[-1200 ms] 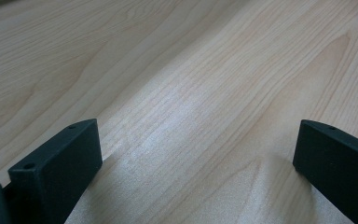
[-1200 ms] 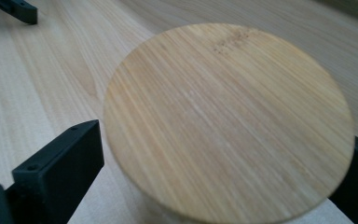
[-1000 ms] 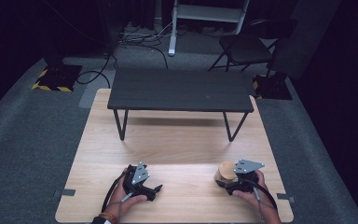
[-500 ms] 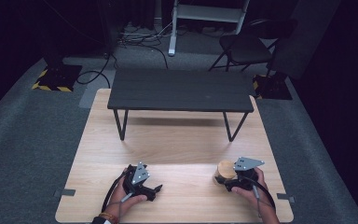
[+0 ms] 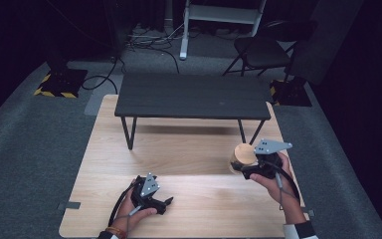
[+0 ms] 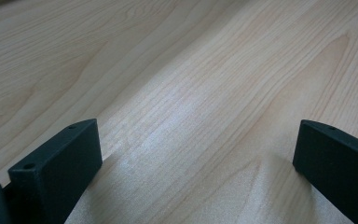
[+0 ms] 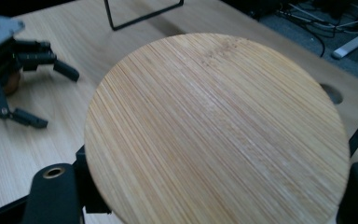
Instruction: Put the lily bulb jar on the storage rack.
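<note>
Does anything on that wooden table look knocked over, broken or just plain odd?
Nothing stands out. The right gripper is shut on a round bamboo-topped object, which looks intact, with no cracks or chips on its face. The left gripper rests open on the wooden table. The small black table stands upright and level.

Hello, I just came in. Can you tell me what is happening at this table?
A person sits at a light wooden table with a two-jaw gripper in each hand. The right gripper is shut on a round bamboo lid and holds it above the tabletop, near the right edge. The left gripper rests low on the table near the person, its jaws open with nothing between them. A small black bench stands on the far part of the table.
</note>
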